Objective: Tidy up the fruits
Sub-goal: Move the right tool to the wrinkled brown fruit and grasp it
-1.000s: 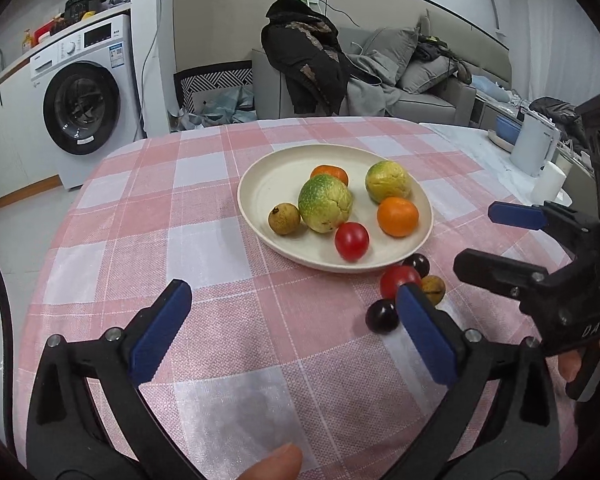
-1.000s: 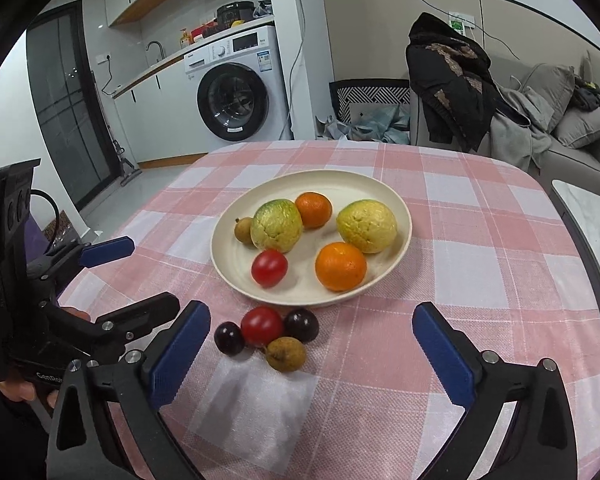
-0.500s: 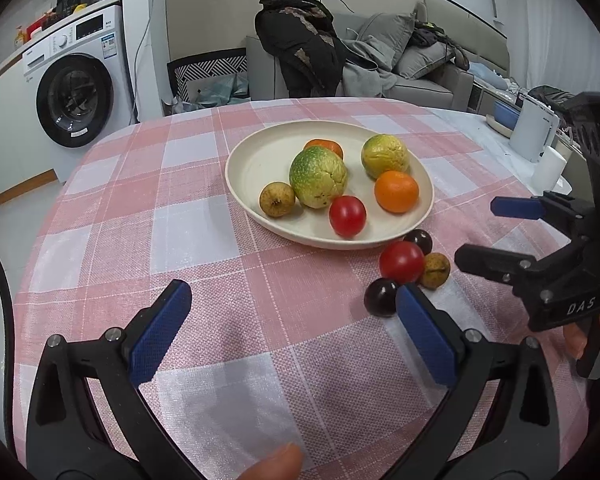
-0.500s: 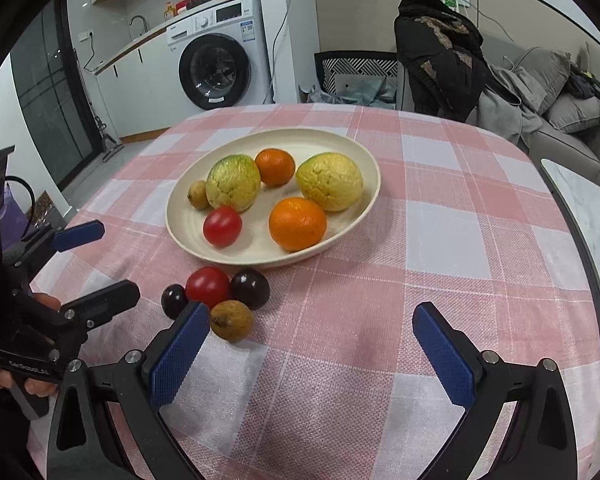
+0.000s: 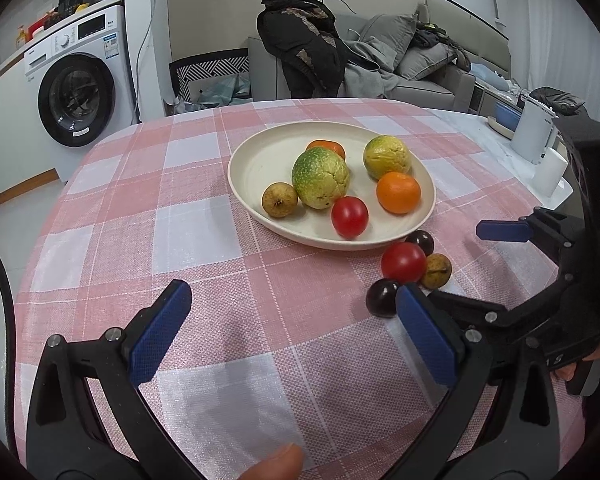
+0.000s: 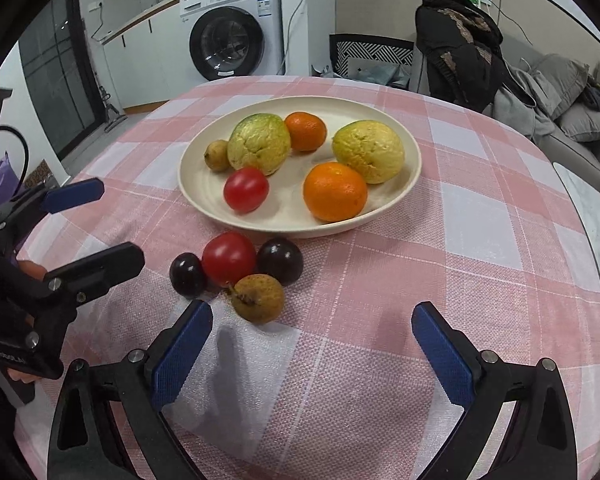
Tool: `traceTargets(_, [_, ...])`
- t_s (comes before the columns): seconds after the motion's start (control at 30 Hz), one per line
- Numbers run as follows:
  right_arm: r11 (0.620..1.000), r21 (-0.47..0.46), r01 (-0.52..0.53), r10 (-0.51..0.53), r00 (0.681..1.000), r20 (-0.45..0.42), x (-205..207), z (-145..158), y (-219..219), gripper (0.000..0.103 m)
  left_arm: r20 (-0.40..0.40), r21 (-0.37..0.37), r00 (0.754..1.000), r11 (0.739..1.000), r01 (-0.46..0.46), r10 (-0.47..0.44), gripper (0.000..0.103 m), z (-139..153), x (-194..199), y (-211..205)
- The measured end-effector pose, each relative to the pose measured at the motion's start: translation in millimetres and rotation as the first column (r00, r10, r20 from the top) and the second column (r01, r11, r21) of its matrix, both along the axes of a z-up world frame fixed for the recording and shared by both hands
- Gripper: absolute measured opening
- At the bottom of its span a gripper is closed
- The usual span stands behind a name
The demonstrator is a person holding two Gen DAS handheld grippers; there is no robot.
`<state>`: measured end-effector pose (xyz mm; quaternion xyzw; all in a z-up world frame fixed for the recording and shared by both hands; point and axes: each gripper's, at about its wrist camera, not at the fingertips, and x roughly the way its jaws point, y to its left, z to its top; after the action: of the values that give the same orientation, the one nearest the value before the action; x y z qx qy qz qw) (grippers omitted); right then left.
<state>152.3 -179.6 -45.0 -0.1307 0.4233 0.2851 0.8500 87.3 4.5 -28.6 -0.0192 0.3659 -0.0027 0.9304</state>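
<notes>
currently a round table with a pink and white checked cloth (image 6: pixel 480 240) is carrying everything under inspection. a cream plate (image 6: pixel 204 196) is sitting near the middle of the cloth and is holding six fruits: two large yellow-green fruits (image 6: pixel 259 143) (image 6: pixel 369 150), two oranges, one at the front (image 6: pixel 335 192) and one at the back (image 6: pixel 305 131), a red tomato (image 6: pixel 246 189) and a small brown fruit (image 6: pixel 217 155) at the plate's left edge.

four loose fruits are lying on the cloth just in front of the plate, bunched together and touching: a second red tomato (image 6: pixel 229 258), a dark plum (image 6: pixel 280 261) on its right, a smaller dark plum (image 6: pixel 188 274) on its left, and a brown rough-skinned fruit (image 6: pixel 258 298) nearest the camera.

the right gripper (image 6: pixel 312 356) is hovering low over the cloth with its blue-padded jaws spread wide and holding nothing; the brown fruit is lying just ahead of its left finger. the left gripper (image 5: pixel 296 340) is likewise standing released and empty, its right finger beside the smaller plum. a fingertip (image 5: pixel 276 466) is showing at the bottom of the left wrist view.
</notes>
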Motion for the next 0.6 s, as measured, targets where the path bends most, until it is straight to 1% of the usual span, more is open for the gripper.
traceTargets(0.13, [0.999, -0.045, 0.006, -0.005, 1.0, 0.023, -4, -2, 7, 0.1, -0.001, -0.006, 1.0, 1.0, -0.003, 0.003, 0.102, 0, 0, 1])
traceTargets(0.2, [0.999, -0.048, -0.001, 0.002, 1.0, 0.019, -6, -3, 9, 0.095, -0.001, -0.008, 1.0, 1.0, -0.004, 0.004, 0.102, 0, 0, 2])
traceTargets(0.23, [0.999, -0.047, -0.006, 0.006, 1.0, 0.013, -7, -4, 10, 0.089, -0.001, -0.009, 1.0, 1.0, -0.005, 0.005, 0.102, 0, 0, 3])
traceTargets(0.33, [0.999, -0.038, -0.018, 0.019, 1.0, 0.005, -10, -4, 13, 0.082, -0.003, -0.011, 1.0, 1.0, -0.007, 0.007, 0.102, -1, 1, 3])
traceTargets(0.47, [0.999, -0.027, -0.042, 0.042, 0.999, 0.005, -14, -2, 14, 0.068, -0.003, -0.012, 1.0, 1.0, -0.008, 0.008, 0.102, -1, 1, 3])
traceTargets(0.6, [0.998, -0.021, -0.06, 0.06, 0.998, 0.005, -17, 0, 15, 0.059, -0.007, -0.016, 1.0, 1.0, -0.009, 0.009, 0.102, -2, 1, 5])
